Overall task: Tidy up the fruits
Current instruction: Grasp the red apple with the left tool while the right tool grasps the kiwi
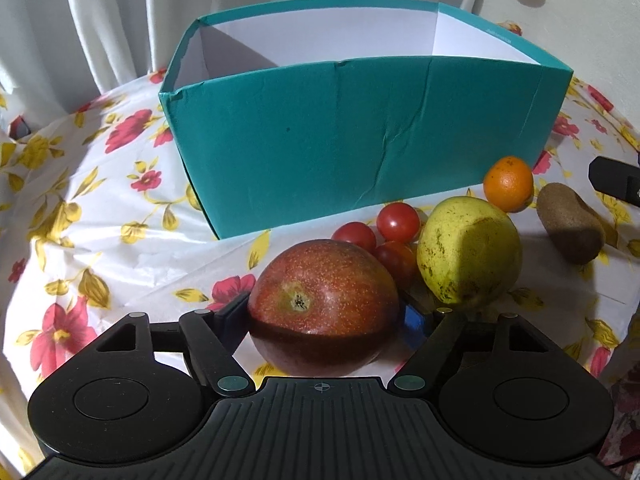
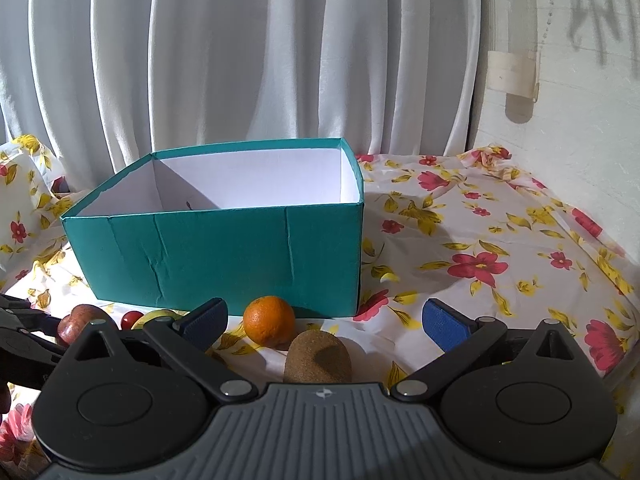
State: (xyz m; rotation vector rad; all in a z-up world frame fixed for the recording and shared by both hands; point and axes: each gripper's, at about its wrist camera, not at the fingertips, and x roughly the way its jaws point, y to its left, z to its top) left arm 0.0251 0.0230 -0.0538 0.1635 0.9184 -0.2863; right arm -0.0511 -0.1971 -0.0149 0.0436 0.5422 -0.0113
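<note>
On the floral-clothed counter (image 1: 80, 216) before the teal cardboard box (image 1: 320, 136), the left gripper's (image 1: 322, 316) jaws clasp the round red apple (image 1: 320, 300), while the right gripper's (image 2: 326, 322) spread jaws flank the fuzzy brown kiwi (image 2: 318, 356).

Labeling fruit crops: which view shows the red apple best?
Left wrist: the red apple fills the foreground between the left claw fingers, stem end visible. Right wrist shows only a sliver of it at the left edge, behind the claw body.
</note>
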